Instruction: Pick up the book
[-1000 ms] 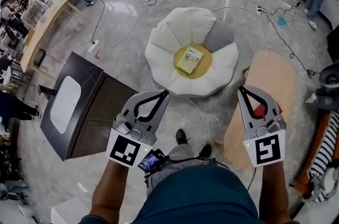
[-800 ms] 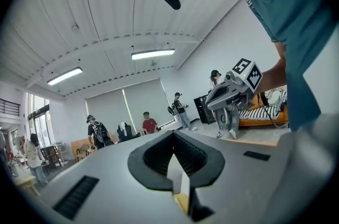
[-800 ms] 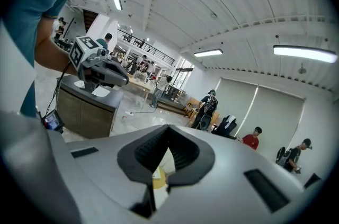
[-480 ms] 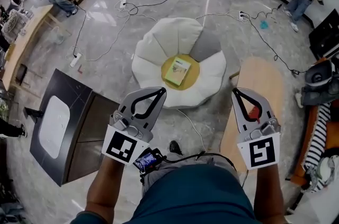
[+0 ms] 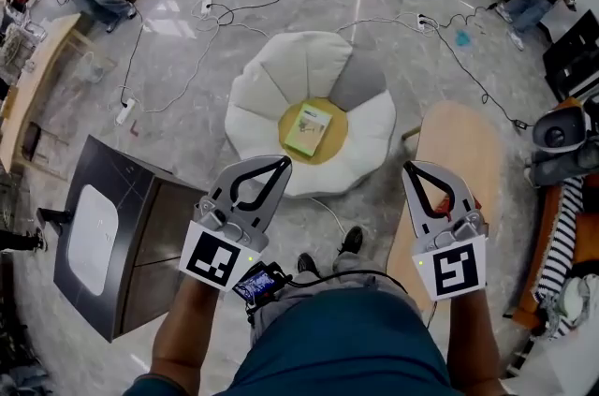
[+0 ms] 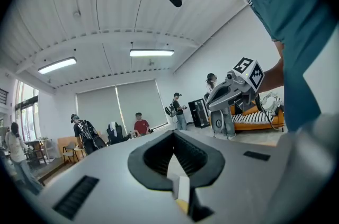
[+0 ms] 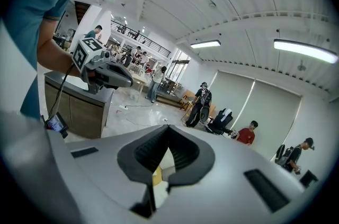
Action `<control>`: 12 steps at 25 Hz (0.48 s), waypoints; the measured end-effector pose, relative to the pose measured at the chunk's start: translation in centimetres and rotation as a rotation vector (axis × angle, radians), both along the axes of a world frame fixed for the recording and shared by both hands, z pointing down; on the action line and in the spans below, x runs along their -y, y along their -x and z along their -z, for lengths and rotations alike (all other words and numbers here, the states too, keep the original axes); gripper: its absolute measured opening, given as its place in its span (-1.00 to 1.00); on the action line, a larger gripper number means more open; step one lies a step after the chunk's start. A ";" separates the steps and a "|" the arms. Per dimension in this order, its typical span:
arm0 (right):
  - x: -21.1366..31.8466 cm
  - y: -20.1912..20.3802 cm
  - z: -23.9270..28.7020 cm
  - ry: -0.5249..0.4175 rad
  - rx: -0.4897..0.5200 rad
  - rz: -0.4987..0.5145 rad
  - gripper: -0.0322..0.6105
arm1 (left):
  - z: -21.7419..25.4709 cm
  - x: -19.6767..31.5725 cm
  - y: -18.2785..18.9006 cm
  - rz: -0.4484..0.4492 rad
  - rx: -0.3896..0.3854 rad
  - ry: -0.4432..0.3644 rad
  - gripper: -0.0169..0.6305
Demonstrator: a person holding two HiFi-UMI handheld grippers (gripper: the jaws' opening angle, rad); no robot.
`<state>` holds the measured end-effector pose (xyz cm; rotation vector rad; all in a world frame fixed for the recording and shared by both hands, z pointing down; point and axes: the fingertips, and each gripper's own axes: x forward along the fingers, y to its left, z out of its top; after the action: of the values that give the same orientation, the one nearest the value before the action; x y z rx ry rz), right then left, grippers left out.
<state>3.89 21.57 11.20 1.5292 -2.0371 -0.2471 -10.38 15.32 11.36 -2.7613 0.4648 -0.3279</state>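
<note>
A pale green book [image 5: 308, 129] lies flat on the yellow centre of a white flower-shaped floor cushion [image 5: 271, 76] in the head view. My left gripper [image 5: 282, 163] is shut and empty, its tip over the cushion's near edge, short of the book. My right gripper [image 5: 409, 169] is also shut and empty, off the cushion's right side. In the left gripper view the closed jaws [image 6: 172, 135] point level into the room, and the right gripper [image 6: 233, 95] shows beside them. The right gripper view shows its own closed jaws [image 7: 168, 130] and the left gripper [image 7: 105, 73].
A dark cabinet [image 5: 140, 235] with a white panel stands at the left. A light wooden board [image 5: 463, 151] lies at the right, beside an orange striped sofa [image 5: 564, 240]. Cables [image 5: 178, 38] trail over the marble floor. Several people stand or sit along the far wall.
Both grippers and the head have moved toward the cushion, so cushion and book sit lower and nearer in the head view. Both grippers stay shut.
</note>
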 end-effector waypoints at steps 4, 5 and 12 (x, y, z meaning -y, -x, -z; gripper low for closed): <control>2.7 -1.6 0.1 -0.015 0.024 0.029 -0.86 | 0.7 2.0 -1.2 0.030 0.016 -0.023 -0.93; 3.3 -2.0 0.1 -0.019 0.028 0.038 -0.86 | 0.7 2.6 -1.5 0.041 0.016 -0.026 -0.93; 6.9 -5.0 -0.4 -0.029 0.040 0.113 -0.86 | -0.2 5.2 -5.4 0.101 0.006 -0.004 -0.93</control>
<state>8.86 14.65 11.56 1.4488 -2.1627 -0.2928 -5.03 10.14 11.59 -2.7384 0.6039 -0.3581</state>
